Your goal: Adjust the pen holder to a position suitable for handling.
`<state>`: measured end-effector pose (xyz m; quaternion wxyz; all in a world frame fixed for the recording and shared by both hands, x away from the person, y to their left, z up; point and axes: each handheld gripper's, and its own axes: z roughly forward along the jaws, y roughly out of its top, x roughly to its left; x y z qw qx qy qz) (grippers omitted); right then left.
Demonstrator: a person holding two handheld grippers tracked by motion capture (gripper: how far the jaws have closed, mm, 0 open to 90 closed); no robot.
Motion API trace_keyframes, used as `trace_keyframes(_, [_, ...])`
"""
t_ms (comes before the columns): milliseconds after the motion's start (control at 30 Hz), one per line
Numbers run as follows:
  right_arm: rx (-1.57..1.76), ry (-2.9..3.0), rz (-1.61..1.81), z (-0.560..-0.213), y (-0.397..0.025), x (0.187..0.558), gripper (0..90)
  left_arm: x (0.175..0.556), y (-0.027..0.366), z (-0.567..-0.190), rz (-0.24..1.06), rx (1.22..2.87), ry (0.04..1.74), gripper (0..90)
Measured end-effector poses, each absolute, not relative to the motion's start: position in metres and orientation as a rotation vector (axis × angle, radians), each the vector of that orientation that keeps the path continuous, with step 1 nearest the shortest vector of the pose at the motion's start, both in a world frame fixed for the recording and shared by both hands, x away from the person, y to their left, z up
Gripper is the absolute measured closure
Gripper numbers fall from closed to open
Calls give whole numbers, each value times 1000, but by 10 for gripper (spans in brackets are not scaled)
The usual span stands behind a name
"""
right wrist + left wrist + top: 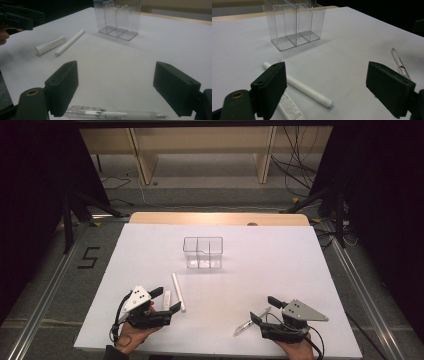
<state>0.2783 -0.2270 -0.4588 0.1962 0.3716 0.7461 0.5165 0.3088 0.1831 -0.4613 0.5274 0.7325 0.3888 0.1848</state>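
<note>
While both tools rest low at the near edge of the white table (300, 265), nothing is yet held.

Item: left gripper (163, 300), black, two-jaw, grey plate on top. Jaws wide apart, empty. Between and just ahead of them lie a long white cylindrical marker (299, 86) and a shorter white printed tube (289, 107), side by side, almost touching. The marker's long axis runs away from the person, slightly slanted; in the left gripper view it crosses the jaw gap on a diagonal.

Item: right gripper (265, 310), same make. Jaws wide apart, empty. A clear plastic pen (112, 115) lies directly beneath the gap, long axis across the jaws rather than along them.

Item: clear three-compartment plastic holder (202, 252), upright, mid-table, well apart from both grippers, empty.

Judgement: each gripper is nearest its own item; the pen sits ready for a straight descent and closing.
</note>
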Motion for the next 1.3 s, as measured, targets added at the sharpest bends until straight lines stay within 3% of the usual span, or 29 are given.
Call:
trace_keyframes(467, [1036, 2085, 1435, -458, -227, 278, 215, 312, 183, -460, 453, 1752, 955, 162])
trace_keyframes(1033, [1034, 2062, 1439, -456, -229, 278, 219, 342, 186, -449, 471, 1759, 1070, 162])
trace_keyframes(1300, [1034, 2074, 1432, -457, -228, 278, 221, 367, 190, -447, 489, 1754, 1132, 236])
